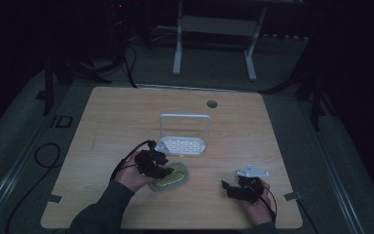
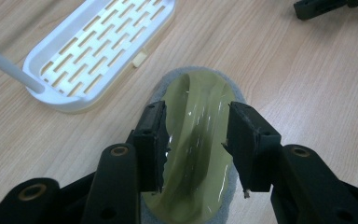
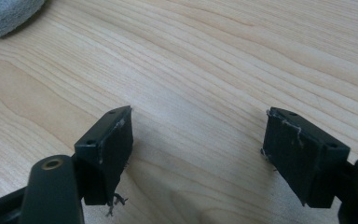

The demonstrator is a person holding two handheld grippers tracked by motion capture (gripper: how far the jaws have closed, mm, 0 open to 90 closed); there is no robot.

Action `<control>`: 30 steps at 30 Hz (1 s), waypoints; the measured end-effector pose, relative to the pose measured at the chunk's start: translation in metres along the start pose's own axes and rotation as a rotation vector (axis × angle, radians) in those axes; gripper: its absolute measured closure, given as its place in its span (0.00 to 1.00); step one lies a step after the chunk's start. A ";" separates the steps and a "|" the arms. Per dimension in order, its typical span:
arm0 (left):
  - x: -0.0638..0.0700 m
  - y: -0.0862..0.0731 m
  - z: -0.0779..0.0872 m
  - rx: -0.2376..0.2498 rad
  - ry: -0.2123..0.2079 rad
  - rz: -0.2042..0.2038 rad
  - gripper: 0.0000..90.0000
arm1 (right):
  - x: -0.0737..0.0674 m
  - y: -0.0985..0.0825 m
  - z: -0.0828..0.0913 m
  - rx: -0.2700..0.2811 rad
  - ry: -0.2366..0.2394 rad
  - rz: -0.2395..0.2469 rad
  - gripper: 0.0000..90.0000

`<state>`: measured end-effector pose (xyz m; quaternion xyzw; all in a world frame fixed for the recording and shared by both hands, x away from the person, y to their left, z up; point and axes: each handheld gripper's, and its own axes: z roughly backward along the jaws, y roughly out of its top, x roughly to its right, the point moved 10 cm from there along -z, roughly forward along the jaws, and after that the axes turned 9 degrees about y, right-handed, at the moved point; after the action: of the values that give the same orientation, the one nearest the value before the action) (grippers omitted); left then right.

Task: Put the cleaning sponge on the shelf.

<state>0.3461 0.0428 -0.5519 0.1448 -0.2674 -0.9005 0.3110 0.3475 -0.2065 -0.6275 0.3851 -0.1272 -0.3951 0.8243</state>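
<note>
The oval olive-green scrubbing sponge with a grey felt underside lies flat on the wooden tabletop, just beside the white slotted plastic tray.

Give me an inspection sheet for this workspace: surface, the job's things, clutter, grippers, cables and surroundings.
Surface: light wooden table, with a round hole near its far edge.
Job's things: yellow-green scrubbing pad with a grey underside lies flat; white slotted tray with a wire handle stands just beyond it.
Clutter: nothing seen.
Grippers: left gripper straddles the pad, fingers spread at its two sides, the right one clear of it. Right gripper is open over bare wood, holding nothing.
Cables: a black cable trails from the left gripper; another loops on the floor at left.
Surroundings: dark room, white frame stand behind the table.
</note>
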 end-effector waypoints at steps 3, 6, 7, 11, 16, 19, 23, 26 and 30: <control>0.001 0.003 0.000 -0.002 -0.005 -0.011 0.62 | 0.000 0.000 0.000 -0.001 0.000 -0.002 0.26; 0.002 0.005 0.000 -0.010 -0.006 -0.022 0.61 | 0.000 0.000 0.000 -0.001 0.001 -0.002 0.26; 0.002 0.005 0.000 -0.013 -0.007 -0.026 0.61 | 0.000 0.000 0.000 -0.001 0.001 -0.003 0.26; 0.001 0.007 -0.001 -0.031 -0.010 -0.038 0.60 | 0.000 0.000 0.000 -0.001 0.001 -0.003 0.26; -0.002 0.008 -0.003 -0.053 -0.010 -0.045 0.59 | 0.000 0.000 0.000 -0.001 0.000 -0.003 0.26; -0.003 0.008 -0.004 -0.069 -0.015 -0.051 0.58 | 0.000 0.000 0.000 -0.001 0.000 -0.003 0.26; -0.004 0.008 -0.005 -0.092 -0.020 -0.067 0.58 | 0.000 0.000 0.000 -0.001 0.000 -0.003 0.26; -0.004 0.008 -0.005 -0.113 -0.025 -0.073 0.58 | 0.000 0.000 0.000 -0.001 0.000 -0.003 0.26; -0.004 0.008 -0.006 -0.139 -0.034 -0.081 0.58 | 0.000 0.000 0.000 -0.001 0.000 -0.003 0.26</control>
<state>0.3563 0.0375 -0.5519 0.1182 -0.2034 -0.9310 0.2791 0.3473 -0.2064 -0.6275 0.3850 -0.1264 -0.3962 0.8239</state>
